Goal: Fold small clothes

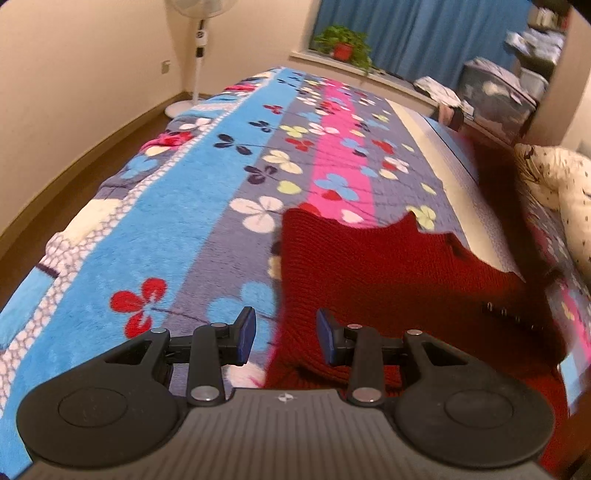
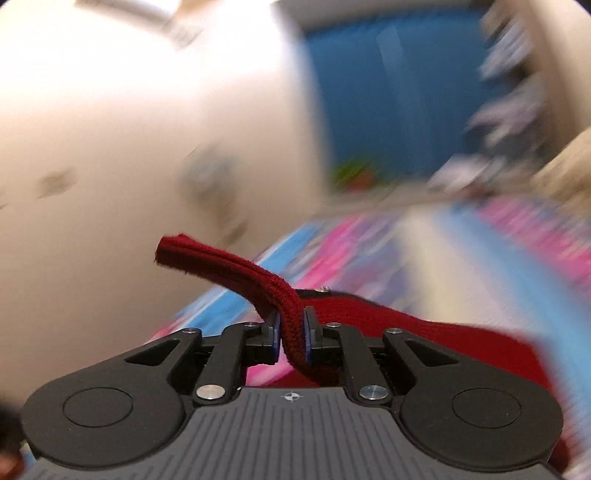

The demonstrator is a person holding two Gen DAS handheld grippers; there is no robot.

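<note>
Home bedroom; a bed (image 1: 436, 147) fills most of the left wrist view, covered w/ a fleecy floral blanket (image 1: 207, 177) in blue, grey and pink stripes; a spotted cream pillow (image 1: 565, 184) lies at the right edge; a white pedestal fan (image 1: 197, 55) stands in the corner by cream walls w/ a wall socket (image 1: 166, 66); wood floor (image 1: 74, 184) along the bedside; blue curtains (image 1: 424, 33) hang over a sill carrying a potted plant (image 1: 345, 42) in a red pot; piled bags and clutter (image 1: 498, 92) sit beyond the bed.
</note>
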